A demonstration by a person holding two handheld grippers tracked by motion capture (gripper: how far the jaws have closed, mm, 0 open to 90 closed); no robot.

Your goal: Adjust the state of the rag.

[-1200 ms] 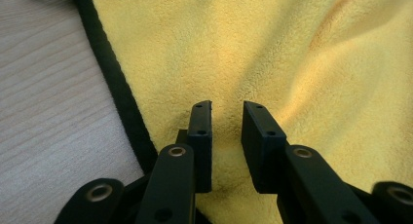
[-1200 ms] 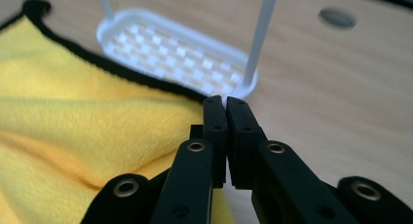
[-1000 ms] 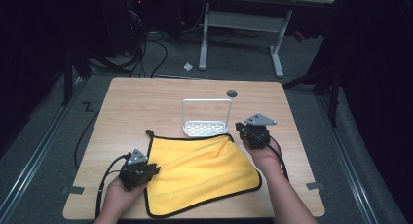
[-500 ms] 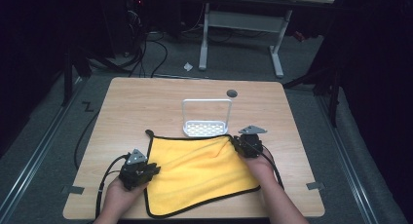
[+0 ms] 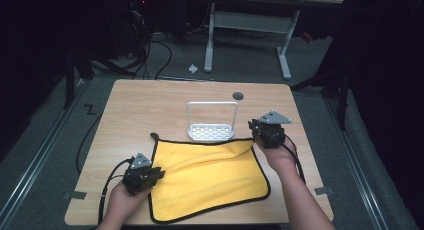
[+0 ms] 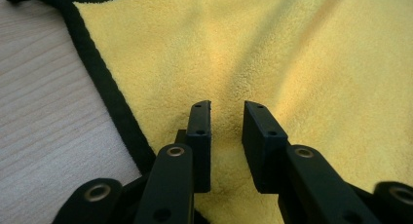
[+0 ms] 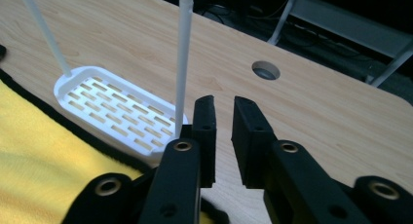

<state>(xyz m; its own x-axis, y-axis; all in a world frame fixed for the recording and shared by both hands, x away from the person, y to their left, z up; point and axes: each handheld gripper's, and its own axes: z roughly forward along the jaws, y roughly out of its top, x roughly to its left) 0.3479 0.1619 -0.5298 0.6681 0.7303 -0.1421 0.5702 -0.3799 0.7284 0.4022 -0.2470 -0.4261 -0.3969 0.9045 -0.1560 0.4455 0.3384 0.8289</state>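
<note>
Your left gripper (image 5: 156,174) is a blocky black unit with a small grey three-cornered plate on top, just behind the jaws, and a black cable looping out from its rear. Your right gripper (image 5: 251,126) matches it: black body, larger-looking grey triangular plate above, black cable trailing back along your forearm. Up close, each pair of jaws is matte black, flat-faced and rectangular, with tiny dark screw holes near the tips and brass-coloured rivets on the linkage arms behind them. Your forearms are bare, no sleeves.
</note>
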